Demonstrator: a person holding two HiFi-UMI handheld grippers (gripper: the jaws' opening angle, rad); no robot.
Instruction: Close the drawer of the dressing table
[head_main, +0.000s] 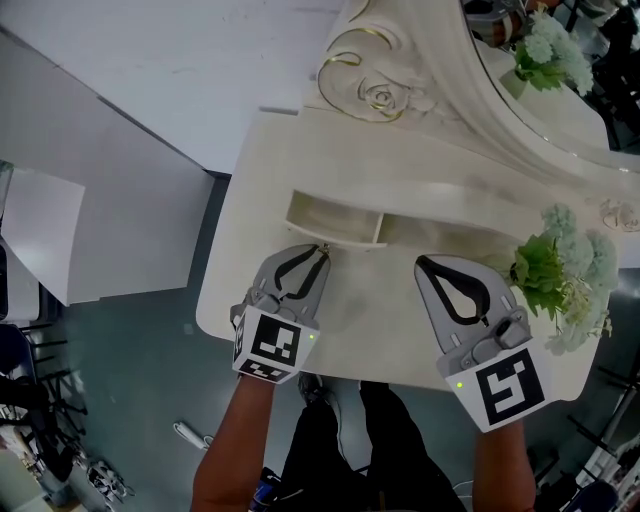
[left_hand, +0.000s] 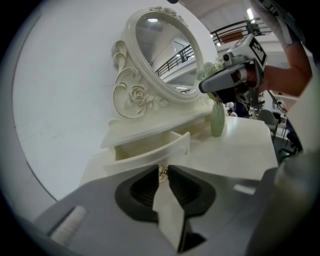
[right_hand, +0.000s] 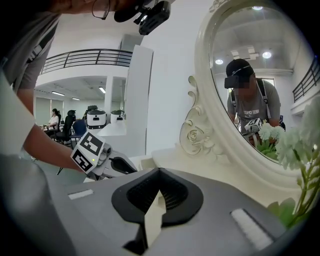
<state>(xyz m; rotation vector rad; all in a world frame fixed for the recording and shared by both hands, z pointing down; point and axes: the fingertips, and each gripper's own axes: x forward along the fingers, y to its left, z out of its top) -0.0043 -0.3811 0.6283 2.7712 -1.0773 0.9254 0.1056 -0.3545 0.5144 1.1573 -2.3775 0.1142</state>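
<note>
A person leans over a cream dressing table (head_main: 240, 210), both forearms reaching up from the bottom of the head view, a gripper in each hand. The left gripper (head_main: 322, 252) points straight at the drawer (head_main: 335, 222), which stands pulled out from the low raised tier under the mirror (head_main: 540, 90), on that tier's left half. Its jaws are clamped on the small gold knob (left_hand: 163, 172) at the middle of the drawer front (only a glint of the knob shows between the dark pads). The right gripper (head_main: 424, 262) is held over the bare tabletop just right of the drawer, angled up and to the left. Its jaws are pressed together with nothing between them, and they are apart from the drawer.

Each gripper's cube bears black-and-white square markers. A small green light glows beside each.

A bunch of pale green flowers (head_main: 565, 275) stands at the table's right end, beside the right gripper. Its green vase (left_hand: 217, 119) shows only in the left gripper view. The mirror is cut off by the top edge of the head view, and its carved rose scroll (head_main: 375, 95) sits at its lower left. From above, the left jaws cover the knob almost wholly. In the right gripper view the mirror reflects the person bent forward, and the flowers run off the right edge.
</note>
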